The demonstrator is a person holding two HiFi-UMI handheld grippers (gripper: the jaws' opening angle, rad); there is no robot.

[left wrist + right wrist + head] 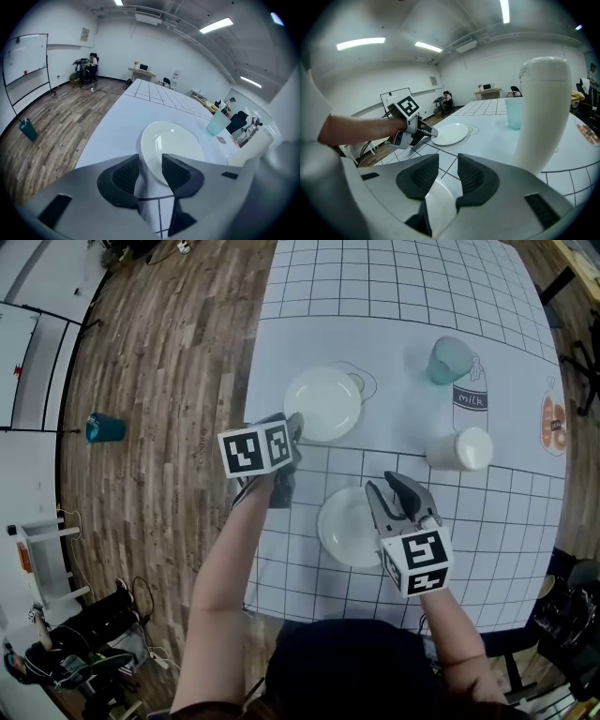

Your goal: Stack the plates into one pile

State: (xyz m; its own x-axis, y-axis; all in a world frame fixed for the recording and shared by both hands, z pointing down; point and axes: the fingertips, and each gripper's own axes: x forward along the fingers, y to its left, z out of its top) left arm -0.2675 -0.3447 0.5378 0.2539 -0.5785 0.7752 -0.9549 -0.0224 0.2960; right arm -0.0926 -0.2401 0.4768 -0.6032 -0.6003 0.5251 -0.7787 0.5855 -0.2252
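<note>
Two white plates were laid apart on the counter (394,296), whose white top was ruled with a black grid. The far plate (322,403) was set on a plain unruled band, and the near plate (345,526) on the grid, closer to the person. The left tool (150,161) was held at the far plate's left edge. Its jaws were parted, and the rim was taken between them without being pinched. The right tool (447,160) was held at the near plate's right edge. Its jaws were likewise spread, and that plate's rim was seen between and below them, unclamped. A teal cup (450,359) and a white tumbler (461,449) were stood upright to the right of the far plate.
</note>
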